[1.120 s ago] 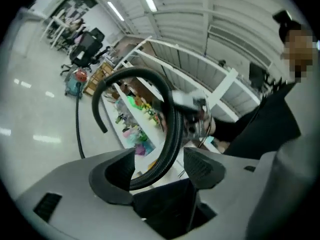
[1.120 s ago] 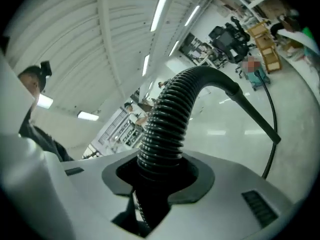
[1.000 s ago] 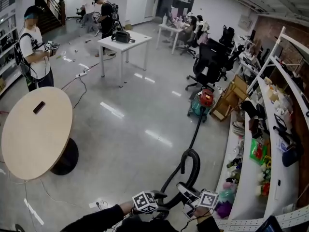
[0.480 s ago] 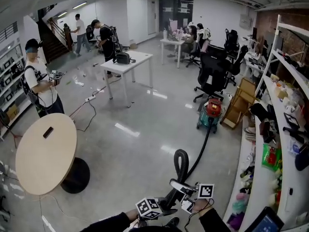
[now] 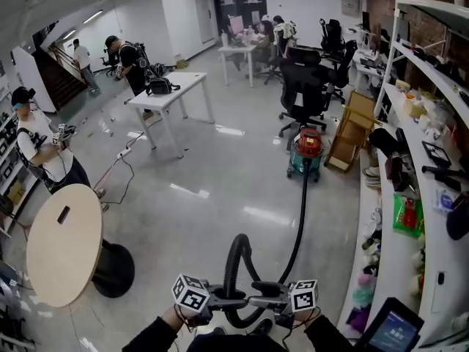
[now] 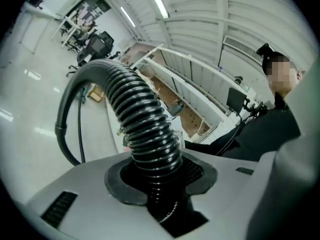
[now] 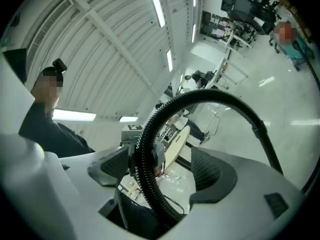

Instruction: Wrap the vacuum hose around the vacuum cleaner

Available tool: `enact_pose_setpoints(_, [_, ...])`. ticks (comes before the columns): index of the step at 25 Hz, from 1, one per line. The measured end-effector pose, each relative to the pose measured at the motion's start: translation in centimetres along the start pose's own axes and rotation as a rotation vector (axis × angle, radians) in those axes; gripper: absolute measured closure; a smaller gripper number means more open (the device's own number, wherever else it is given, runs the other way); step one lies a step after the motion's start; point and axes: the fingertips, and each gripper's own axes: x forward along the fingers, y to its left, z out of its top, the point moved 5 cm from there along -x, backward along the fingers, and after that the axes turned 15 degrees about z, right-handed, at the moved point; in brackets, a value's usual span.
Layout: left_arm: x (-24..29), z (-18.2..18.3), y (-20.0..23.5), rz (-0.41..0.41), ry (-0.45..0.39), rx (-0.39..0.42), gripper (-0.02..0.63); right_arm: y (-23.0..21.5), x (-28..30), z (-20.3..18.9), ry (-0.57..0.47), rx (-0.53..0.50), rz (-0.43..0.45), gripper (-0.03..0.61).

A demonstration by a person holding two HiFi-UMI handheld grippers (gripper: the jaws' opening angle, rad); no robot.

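Shift since earlier frame: loop of the black ribbed vacuum hose (image 5: 236, 266) now arches between my left claw (image 5: 220, 301) and right claw (image 5: 272, 301), no longer off to the right.
Head view, progress: red-lidded green canister vacuum cleaner (image 5: 306, 151) stands well apart, near the black chairs. The hose trails across the floor to it with none wrapped, so I judge the job barely begun.
Left gripper view: left claw clenched on the hose, which is glossy, corrugated and rises in a stiff arch.
Right gripper view: right claw released, its jaws just opened. The hose passes loose between them.
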Motion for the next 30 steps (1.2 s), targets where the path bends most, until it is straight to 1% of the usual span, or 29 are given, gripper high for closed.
enact_pose_setpoints(1, [-0.1, 0.2, 0.1, 0.008, 0.005, -0.009, 0.457, 0.6, 0.2, -1.2, 0.046, -0.017, 0.01, 0.189])
enact_pose_setpoints(2, [-0.2, 0.5, 0.4, 0.016, 0.005, -0.019, 0.457, 1.1, 0.8, -2.5, 0.12, -0.047, 0.016, 0.189])
enact_pose_setpoints(4, [-0.1, 2.0, 1.0, 0.034, -0.016, -0.039, 0.457, 1.6, 2.3, -4.6, 0.304, -0.12, 0.012, 0.189])
enact_pose_setpoints(5, [0.2, 3.1, 1.3, 0.046, -0.03, -0.046, 0.457, 1.6, 2.9, -5.3, 0.376, -0.151, 0.011, 0.189])
enact_pose_setpoints(6, [0.6, 4.0, 1.6, 0.058, -0.038, -0.05, 0.457, 1.4, 3.3, -5.7, 0.419, -0.175, 0.002, 0.189])
enact_pose_setpoints(8, [1.2, 5.2, 2.2, 0.073, -0.042, -0.062, 0.458, 0.1, 3.6, -6.3, 0.451, -0.2, -0.065, 0.19])
enact_pose_setpoints(10, [1.1, 6.1, 3.0, 0.067, -0.051, -0.086, 0.457, -1.7, 4.1, -6.9, 0.505, -0.229, -0.163, 0.19])
enact_pose_setpoints(11, [0.9, 6.7, 3.5, 0.059, -0.055, -0.103, 0.457, -2.5, 4.5, -7.2, 0.544, -0.267, -0.211, 0.191])
enact_pose_setpoints(12, [0.7, 7.4, 4.0, 0.047, -0.058, -0.123, 0.457, -3.3, 4.9, -7.2, 0.572, -0.314, -0.256, 0.205])
enact_pose_setpoints(13, [0.5, 8.1, 4.5, 0.03, -0.063, -0.148, 0.457, -4.0, 5.2, -6.8, 0.583, -0.353, -0.295, 0.274])
enact_pose_setpoints(14, [0.3, 8.9, 5.1, 0.01, -0.072, -0.175, 0.457, -4.5, 5.5, -6.1, 0.574, -0.371, -0.321, 0.385])
enact_pose_setpoints(15, [0.0, 9.7, 5.7, -0.006, -0.082, -0.198, 0.457, -4.8, 5.9, -5.3, 0.549, -0.37, -0.332, 0.391])
enact_pose_setpoints(16, [-0.2, 10.4, 6.4, -0.009, -0.085, -0.205, 0.431, -5.0, 6.4, -4.4, 0.512, -0.358, -0.334, 0.391])
enact_pose_setpoints(17, [-0.5, 11.1, 7.3, 0.006, -0.075, -0.183, 0.348, -5.3, 7.0, -3.6, 0.465, -0.337, -0.329, 0.393])
enact_pose_setpoints(18, [-0.8, 11.6, 8.4, 0.038, -0.051, -0.127, 0.299, -5.6, 7.6, -2.7, 0.411, -0.307, -0.318, 0.393])
enact_pose_setpoints(19, [-1.2, 11.8, 9.7, 0.078, -0.02, -0.057, 0.291, -6.0, 8.2, -1.8, 0.358, -0.269, -0.304, 0.393])
enact_pose_setpoints(20, [-1.8, 11.7, 11.4, 0.102, 0.008, -0.011, 0.287, -6.5, 8.8, -1.1, 0.313, -0.231, -0.29, 0.393])
enact_pose_setpoints(21, [-2.7, 11.5, 13.2, 0.092, 0.027, -0.017, 0.274, -7.1, 9.4, -0.5, 0.279, -0.2, -0.278, 0.393])
enact_pose_setpoints(22, [-4.1, 11.2, 15.0, 0.054, 0.033, -0.069, 0.273, -7.6, 10.2, 0.0, 0.255, -0.179, -0.269, 0.394])
enact_pose_setpoints(23, [-5.6, 10.9, 16.7, 0.006, 0.024, -0.142, 0.273, -8.2, 10.9, 0.6, 0.234, -0.164, -0.26, 0.396])
enact_pose_setpoints(24, [-7.3, 10.4, 18.4, -0.038, 0.001, -0.22, 0.273, -8.8, 11.7, 1.2, 0.213, -0.151, -0.25, 0.397])
enact_pose_setpoints(26, [-10.0, 9.3, 21.5, -0.117, -0.076, -0.388, 0.275, -10.0, 13.1, 2.4, 0.192, -0.125, -0.235, 0.4])
enact_pose_setpoints(28, [-11.8, 8.6, 24.5, -0.2, -0.15, -0.569, 0.275, -11.4, 14.2, 3.1, 0.231, -0.108, -0.235, 0.4])
enact_pose_setpoints(29, [-12.2, 8.4, 25.8, -0.23, -0.17, -0.638, 0.276, -12.0, 14.7, 3.3, 0.263, -0.103, -0.241, 0.4])
enact_pose_setpoints(30, [-12.3, 8.5, 27.1, -0.248, -0.178, -0.681, 0.276, -12.7, 15.2, 3.5, 0.293, -0.098, -0.249, 0.4])
